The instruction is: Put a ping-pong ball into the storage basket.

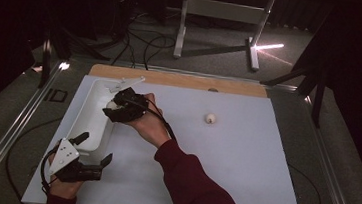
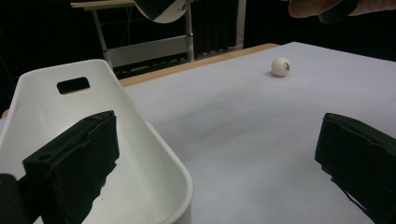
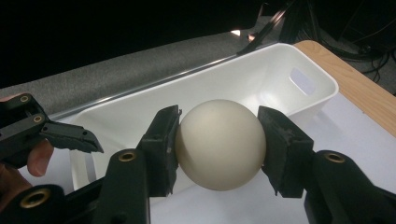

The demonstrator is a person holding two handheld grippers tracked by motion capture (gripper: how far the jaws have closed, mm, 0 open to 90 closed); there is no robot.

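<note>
A white bin (image 1: 94, 124) stands along the left side of the white table top (image 1: 233, 167). Over its right rim my right gripper (image 1: 112, 106) is shut on a cream ball (image 1: 111, 105). In the right gripper view the ball (image 3: 219, 144) sits squeezed between both pads (image 3: 163, 140), above the bin (image 3: 299, 100). A second ball (image 1: 210, 118) lies alone on the table, apart from both grippers. At the bin's near end my left gripper (image 1: 94, 149) is open, one jaw over the bin rim (image 2: 154, 154) and nothing between its jaws. The second ball (image 2: 280, 66) lies far ahead of it.
A wooden strip (image 1: 181, 80) borders the table's far edge. Behind it on the floor are a metal frame stand (image 1: 222, 15) and loose cables (image 1: 144, 43). Metal rails (image 1: 10, 131) run along the table's sides. The person's sleeve (image 1: 195, 189) crosses the near middle.
</note>
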